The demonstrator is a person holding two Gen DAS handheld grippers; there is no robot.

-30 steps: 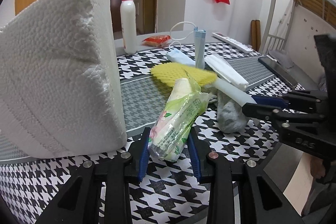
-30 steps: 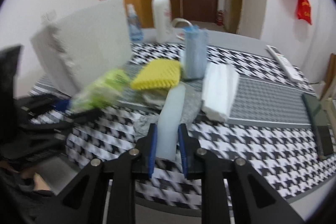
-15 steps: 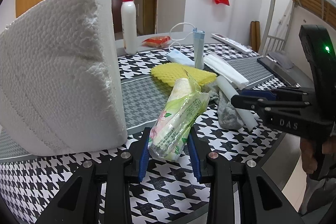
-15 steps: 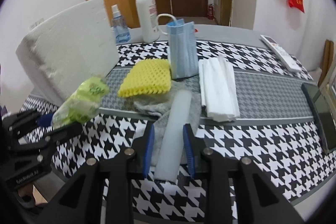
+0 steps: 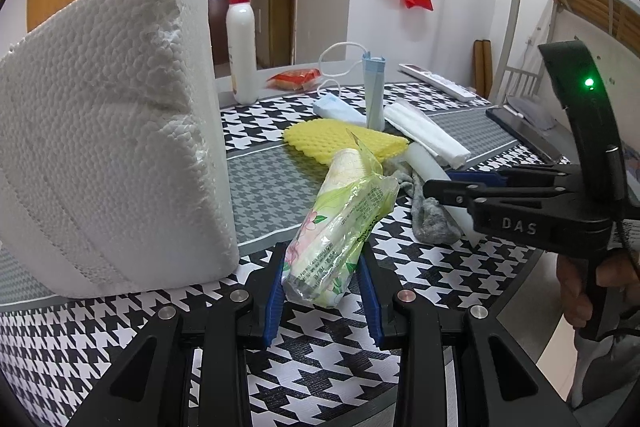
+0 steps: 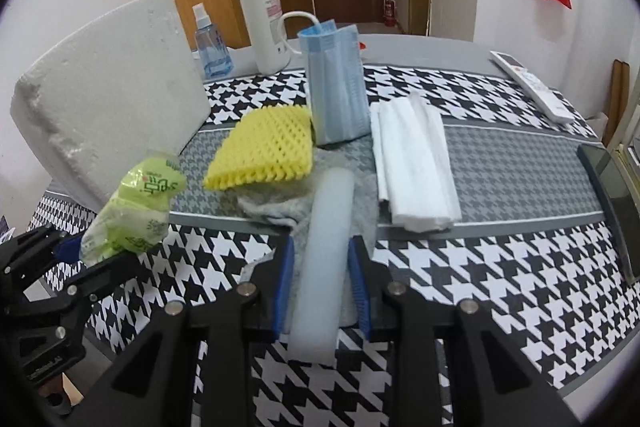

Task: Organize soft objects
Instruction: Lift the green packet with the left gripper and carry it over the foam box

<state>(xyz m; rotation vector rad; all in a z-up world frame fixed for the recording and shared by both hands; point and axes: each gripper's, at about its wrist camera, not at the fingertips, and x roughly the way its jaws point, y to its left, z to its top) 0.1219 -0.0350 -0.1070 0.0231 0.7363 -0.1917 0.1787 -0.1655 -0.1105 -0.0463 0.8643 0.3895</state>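
Note:
My left gripper (image 5: 320, 267) is shut on a green-wrapped tissue pack (image 5: 340, 223), held just above the houndstooth table; the pack also shows in the right wrist view (image 6: 136, 207). My right gripper (image 6: 320, 267) is closed around a white foam tube (image 6: 326, 247), which lies over a grey cloth (image 6: 272, 205). The right gripper also shows in the left wrist view (image 5: 460, 183). Beyond lie a yellow foam net (image 6: 264, 147), an upright blue face-mask pack (image 6: 338, 87) and folded white foam sheets (image 6: 412, 155).
A big white styrofoam block (image 5: 108, 131) stands at the left, close to the tissue pack. A lotion pump bottle (image 6: 262, 23), a blue spray bottle (image 6: 210, 47), a remote (image 6: 532, 87) and a dark tablet (image 6: 612, 195) sit around the table edges.
The right gripper with the foam tube has pulled back toward the near table edge and lowered onto the grey cloth. The left gripper still holds the tissue pack, barely moved.

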